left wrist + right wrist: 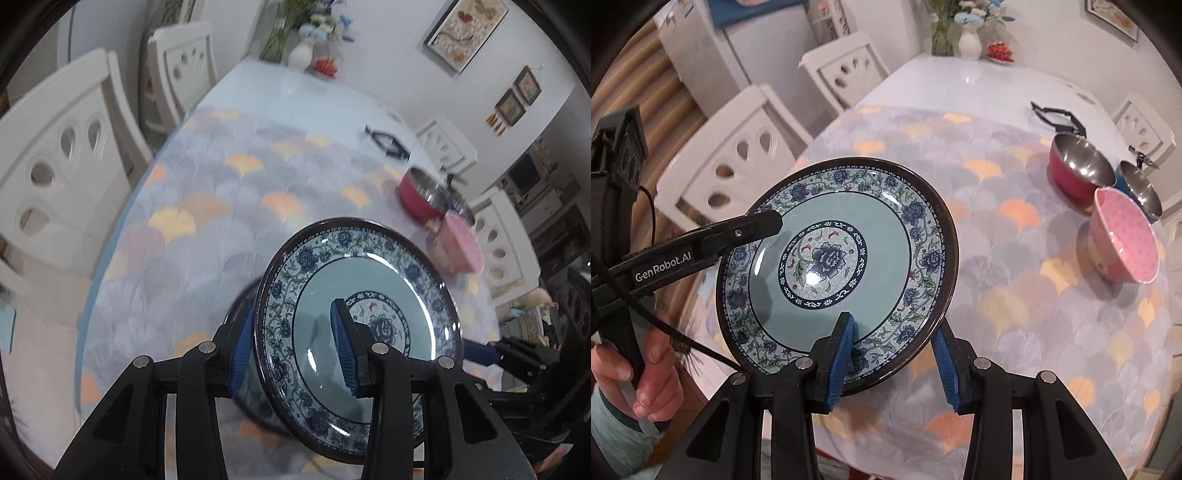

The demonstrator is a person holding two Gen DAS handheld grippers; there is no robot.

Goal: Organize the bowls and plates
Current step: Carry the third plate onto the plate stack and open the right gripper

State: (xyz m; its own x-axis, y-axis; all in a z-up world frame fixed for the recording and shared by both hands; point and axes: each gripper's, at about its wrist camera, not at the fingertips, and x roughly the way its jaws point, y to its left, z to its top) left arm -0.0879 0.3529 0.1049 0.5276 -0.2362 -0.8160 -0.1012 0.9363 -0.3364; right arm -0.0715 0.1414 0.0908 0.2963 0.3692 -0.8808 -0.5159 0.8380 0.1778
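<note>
Plate [846,254] tilted, face up, rim pinched by both grippers' fingers [838,365].

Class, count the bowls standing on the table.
3, clustered at the table's far right: a red bowl, a blue bowl beside it, and a pink bowl nearest. More could be out of view.

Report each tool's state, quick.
Left tool: shut on the plate rim.
Right tool: shut on the same plate's rim.
</note>
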